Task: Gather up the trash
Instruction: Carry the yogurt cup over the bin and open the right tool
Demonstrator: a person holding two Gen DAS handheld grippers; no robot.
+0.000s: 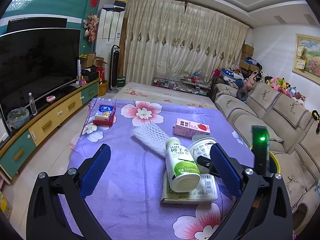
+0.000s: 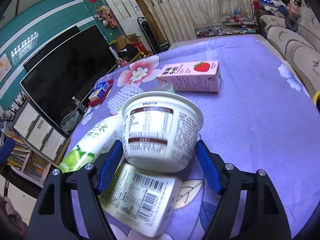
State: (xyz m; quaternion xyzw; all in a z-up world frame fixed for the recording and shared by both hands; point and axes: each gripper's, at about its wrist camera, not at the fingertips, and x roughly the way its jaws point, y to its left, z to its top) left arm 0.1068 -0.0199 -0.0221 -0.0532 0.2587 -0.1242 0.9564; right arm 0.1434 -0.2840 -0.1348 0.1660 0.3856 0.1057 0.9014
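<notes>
On the table covered with a purple flowered cloth (image 1: 124,172), the trash lies scattered, and the left gripper (image 1: 160,166) hangs over the near edge with its blue-padded jaws spread wide and nothing between them, probably waiting its turn. Farthest left sits a blue tissue pack on a red box (image 1: 105,115), then a white foam fruit net (image 1: 149,138) lying flat. Next comes a white plastic coconut-water bottle with a green label (image 1: 181,165), tipped on its side across a flat pale carton with a barcode (image 2: 140,198). Just right of it stands a white printed paper tub (image 2: 160,132), and the right gripper (image 2: 158,160) straddles it, jaws wide, pads flanking the tub's sides without clearly pressing, seemingly lined up to grasp. Beyond lies a pink strawberry milk carton (image 1: 191,129).
</notes>
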